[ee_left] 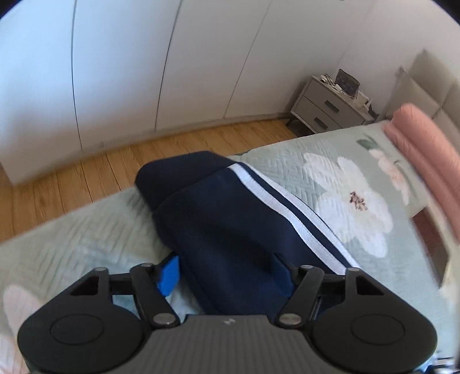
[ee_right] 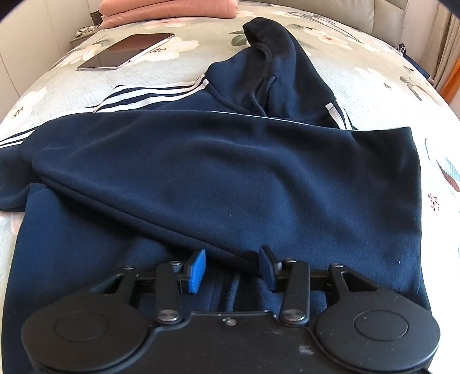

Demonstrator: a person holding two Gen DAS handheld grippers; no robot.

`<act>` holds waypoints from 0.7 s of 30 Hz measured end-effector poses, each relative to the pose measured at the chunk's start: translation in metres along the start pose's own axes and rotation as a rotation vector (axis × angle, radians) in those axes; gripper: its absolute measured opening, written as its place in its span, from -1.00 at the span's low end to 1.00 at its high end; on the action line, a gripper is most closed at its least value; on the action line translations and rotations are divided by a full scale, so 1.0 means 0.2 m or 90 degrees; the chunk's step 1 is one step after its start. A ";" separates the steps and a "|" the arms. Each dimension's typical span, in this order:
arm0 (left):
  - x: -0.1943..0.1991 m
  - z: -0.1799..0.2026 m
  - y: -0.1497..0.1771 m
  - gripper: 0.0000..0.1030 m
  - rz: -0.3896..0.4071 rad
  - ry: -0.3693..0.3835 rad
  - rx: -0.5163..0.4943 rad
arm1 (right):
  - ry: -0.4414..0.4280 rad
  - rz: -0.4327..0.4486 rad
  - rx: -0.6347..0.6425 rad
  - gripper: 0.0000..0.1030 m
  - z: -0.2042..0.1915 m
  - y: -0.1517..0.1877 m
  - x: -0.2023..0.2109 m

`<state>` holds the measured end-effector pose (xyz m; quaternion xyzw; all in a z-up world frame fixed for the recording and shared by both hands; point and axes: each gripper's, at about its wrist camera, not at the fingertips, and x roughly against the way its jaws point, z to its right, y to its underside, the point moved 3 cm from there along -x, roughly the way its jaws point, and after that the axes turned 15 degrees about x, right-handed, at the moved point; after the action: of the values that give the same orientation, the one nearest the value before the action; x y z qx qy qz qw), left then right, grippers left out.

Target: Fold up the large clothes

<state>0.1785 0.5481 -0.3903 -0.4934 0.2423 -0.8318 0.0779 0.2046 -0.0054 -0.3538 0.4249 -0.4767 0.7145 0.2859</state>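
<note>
A navy hoodie [ee_right: 218,172] with white sleeve stripes lies on the floral bedspread [ee_right: 373,86], hood toward the headboard, one side folded across the body. My right gripper [ee_right: 232,270] is open just above the hoodie's lower hem, fingers apart, holding nothing. In the left wrist view a striped sleeve [ee_left: 230,213] runs from between the fingers out toward the bed edge. My left gripper [ee_left: 227,276] has its blue pads wide apart with the sleeve's cloth lying between them; the pads do not pinch it.
A tablet [ee_right: 126,51] lies on the bed at the far left. Folded pink clothes [ee_right: 169,8] are stacked near the headboard, also in the left wrist view [ee_left: 425,149]. A grey nightstand [ee_left: 327,106], wooden floor [ee_left: 86,178] and white wardrobe doors [ee_left: 143,63] lie beyond the bed.
</note>
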 end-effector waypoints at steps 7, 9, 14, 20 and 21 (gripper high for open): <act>0.03 0.23 0.07 -0.89 0.036 -0.008 -0.106 | -0.003 0.010 -0.012 0.19 0.00 0.04 0.02; 0.13 0.26 0.11 -0.89 0.038 0.025 -0.127 | -0.013 0.014 -0.019 0.17 0.00 0.07 0.03; 0.54 0.44 0.32 -0.89 0.094 0.135 -0.253 | -0.023 0.013 -0.039 0.14 0.06 0.13 0.11; 1.06 0.75 0.69 -0.89 0.154 0.292 -0.382 | 0.012 0.027 -0.054 0.14 0.18 0.22 0.28; 1.12 0.81 0.76 -0.88 0.158 0.321 -0.406 | 0.013 0.029 -0.062 0.14 0.21 0.24 0.30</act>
<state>0.1890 0.2798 -0.2230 -0.2409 0.5562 -0.7943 -0.0409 0.1512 -0.0625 -0.3139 0.3922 -0.5176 0.7011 0.2944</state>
